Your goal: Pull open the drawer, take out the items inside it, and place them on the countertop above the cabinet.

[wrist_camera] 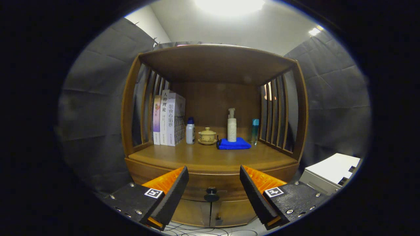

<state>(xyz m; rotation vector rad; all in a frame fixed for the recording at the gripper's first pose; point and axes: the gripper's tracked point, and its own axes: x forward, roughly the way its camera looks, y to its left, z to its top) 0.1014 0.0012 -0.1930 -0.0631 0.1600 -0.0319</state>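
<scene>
A wooden cabinet (213, 65) with slatted sides stands ahead of me. Its drawer (210, 183) sits shut under the countertop (210, 157), with a dark round knob (211, 194) at its middle. My gripper (214, 177) is open and holds nothing. The knob lies between my two fingers and a little beyond them, not touched. What is inside the drawer is hidden.
At the back of the countertop stand books (169, 119), a white bottle with a blue cap (190, 131), a lidded cup on a saucer (207, 136), a pump bottle (231, 126) on a folded blue cloth (233, 144) and a teal bottle (255, 131). Two lower doors (210, 213) sit under the drawer. A white box (331, 172) stands right of the cabinet. Cables (203, 231) lie on the floor.
</scene>
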